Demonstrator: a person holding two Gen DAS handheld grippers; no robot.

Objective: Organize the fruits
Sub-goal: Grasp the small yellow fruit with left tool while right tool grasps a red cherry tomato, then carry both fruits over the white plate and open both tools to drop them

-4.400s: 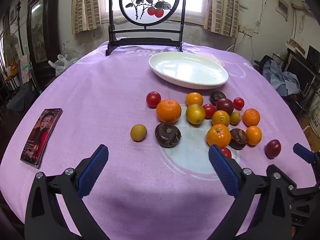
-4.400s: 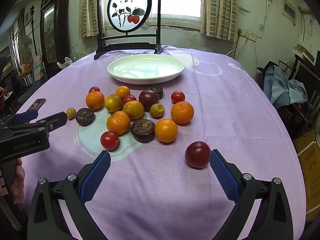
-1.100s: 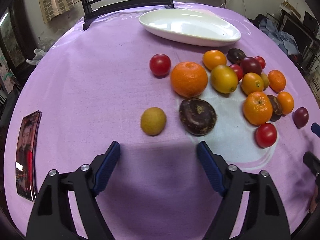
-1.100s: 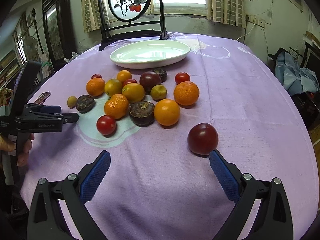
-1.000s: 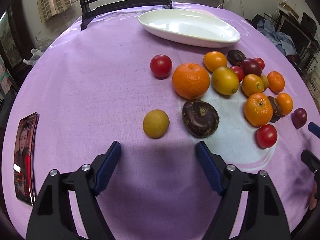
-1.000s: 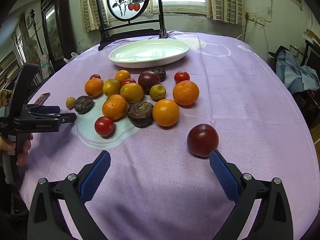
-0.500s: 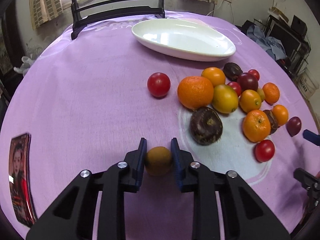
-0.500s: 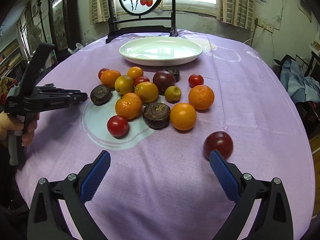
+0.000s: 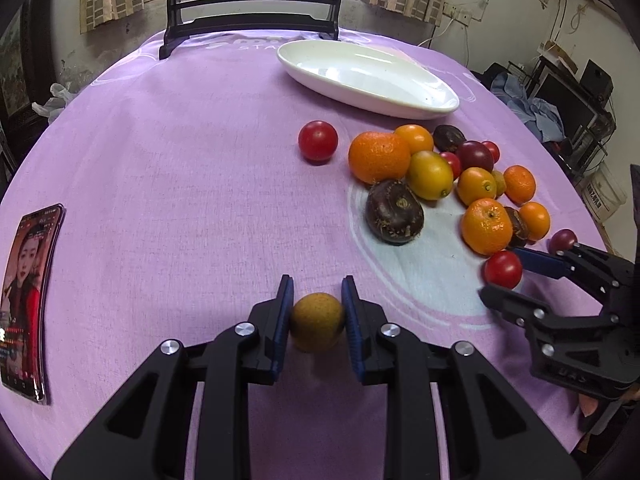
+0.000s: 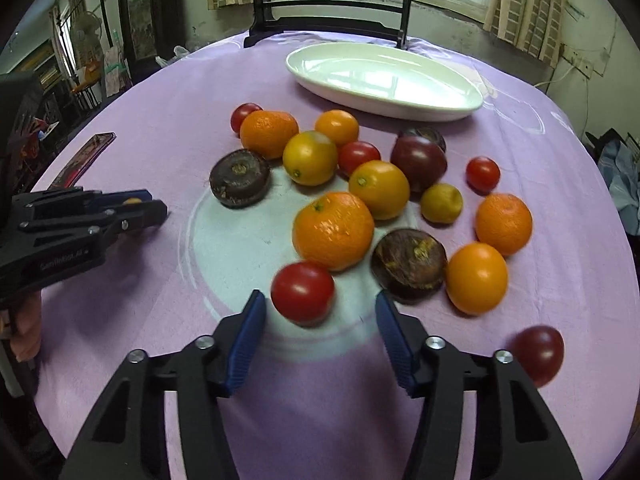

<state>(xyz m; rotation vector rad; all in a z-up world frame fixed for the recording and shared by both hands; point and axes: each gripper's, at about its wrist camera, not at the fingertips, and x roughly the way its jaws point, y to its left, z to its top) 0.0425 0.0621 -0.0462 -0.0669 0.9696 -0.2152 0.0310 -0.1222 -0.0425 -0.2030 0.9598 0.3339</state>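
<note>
My left gripper (image 9: 316,312) is shut on a small yellow-brown fruit (image 9: 317,321) just above the purple tablecloth. It shows from the side in the right wrist view (image 10: 136,206). My right gripper (image 10: 320,320) is open with a red tomato (image 10: 303,293) between its fingertips, nearer the left pad; it does not grip it. A pile of oranges, tomatoes and dark fruits (image 10: 360,184) lies beyond it. The empty white oval plate (image 9: 400,96) (image 10: 440,108) stands at the back.
A phone (image 9: 24,288) lies at the table's left edge. A dark red fruit (image 10: 538,354) sits apart by my right gripper's right finger. A black-framed ornament stand (image 9: 248,24) is behind the plate. The table edge curves off on the right.
My left gripper has lifted slightly with the yellow-brown fruit still held. My right gripper moved left and forward from the dark red fruit and narrowed around the red tomato.
</note>
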